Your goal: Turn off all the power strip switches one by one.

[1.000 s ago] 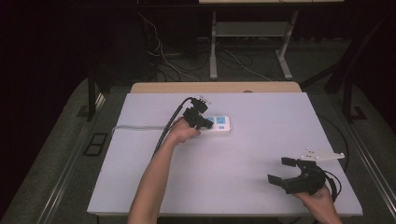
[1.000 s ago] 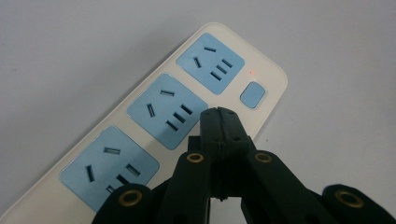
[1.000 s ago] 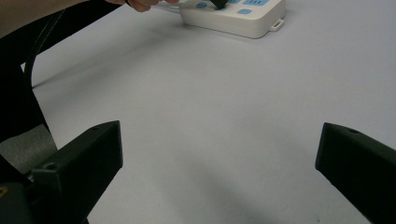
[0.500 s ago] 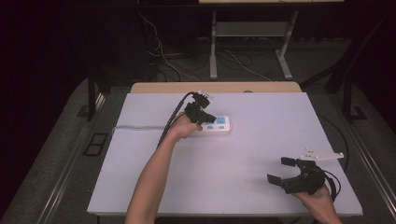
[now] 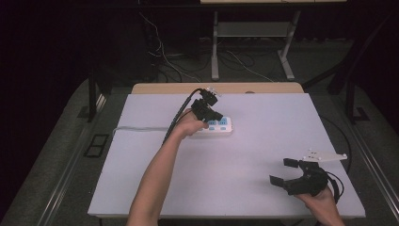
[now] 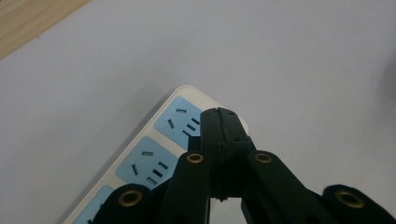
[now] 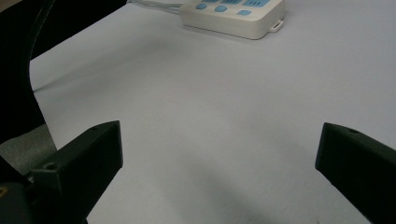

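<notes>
A white power strip (image 5: 222, 127) with blue socket panels lies on the white tabletop (image 5: 226, 188), left of centre toward the far side. Its white cord (image 5: 136, 128) runs off to the left. My left gripper (image 5: 215, 116) hovers just above the strip's left part, its jaws shut with nothing between them. In the left gripper view the closed tip (image 6: 222, 117) hangs over the strip's (image 6: 154, 161) blue sockets. My right gripper (image 5: 281, 171) rests near the front right corner, open and empty. In the right gripper view its jaws (image 7: 219, 154) point toward the distant strip (image 7: 233, 16).
A wooden strip (image 5: 216, 88) borders the table's far edge. Beyond it stand metal desk legs (image 5: 215, 47) and loose cables on the dark floor. The left gripper's black cable (image 5: 176, 120) trails over the person's forearm. Bare tabletop lies between the two hands.
The left gripper has lifted a little off the power strip and drifted slightly right, still shut. The right hand has stayed put.
</notes>
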`<state>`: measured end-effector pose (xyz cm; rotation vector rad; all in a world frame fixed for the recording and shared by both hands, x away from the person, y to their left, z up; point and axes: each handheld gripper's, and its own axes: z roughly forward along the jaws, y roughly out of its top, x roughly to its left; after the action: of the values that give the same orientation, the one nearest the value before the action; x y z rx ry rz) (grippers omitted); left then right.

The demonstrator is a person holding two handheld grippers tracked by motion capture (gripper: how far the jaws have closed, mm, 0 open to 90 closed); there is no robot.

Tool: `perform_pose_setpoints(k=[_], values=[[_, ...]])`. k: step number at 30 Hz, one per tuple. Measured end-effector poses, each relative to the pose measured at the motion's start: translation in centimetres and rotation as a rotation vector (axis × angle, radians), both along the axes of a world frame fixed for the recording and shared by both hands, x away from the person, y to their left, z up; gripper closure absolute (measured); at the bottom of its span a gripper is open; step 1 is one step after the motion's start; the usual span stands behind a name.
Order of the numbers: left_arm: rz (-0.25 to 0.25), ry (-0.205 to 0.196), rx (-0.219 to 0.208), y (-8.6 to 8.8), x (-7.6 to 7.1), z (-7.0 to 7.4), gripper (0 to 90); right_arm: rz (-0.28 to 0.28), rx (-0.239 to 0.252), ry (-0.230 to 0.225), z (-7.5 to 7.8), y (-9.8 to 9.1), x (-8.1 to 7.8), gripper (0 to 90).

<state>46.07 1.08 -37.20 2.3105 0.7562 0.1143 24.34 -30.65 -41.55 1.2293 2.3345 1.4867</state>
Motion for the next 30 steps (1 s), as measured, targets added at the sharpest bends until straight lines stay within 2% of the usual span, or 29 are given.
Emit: perform_pose_setpoints(k=[30], values=[[-0.013,0.039,0.032,-1.8,0.4,-2.9,89.7,-0.002,-0.001,-0.001,0.0,-0.1,0.0,0.6]])
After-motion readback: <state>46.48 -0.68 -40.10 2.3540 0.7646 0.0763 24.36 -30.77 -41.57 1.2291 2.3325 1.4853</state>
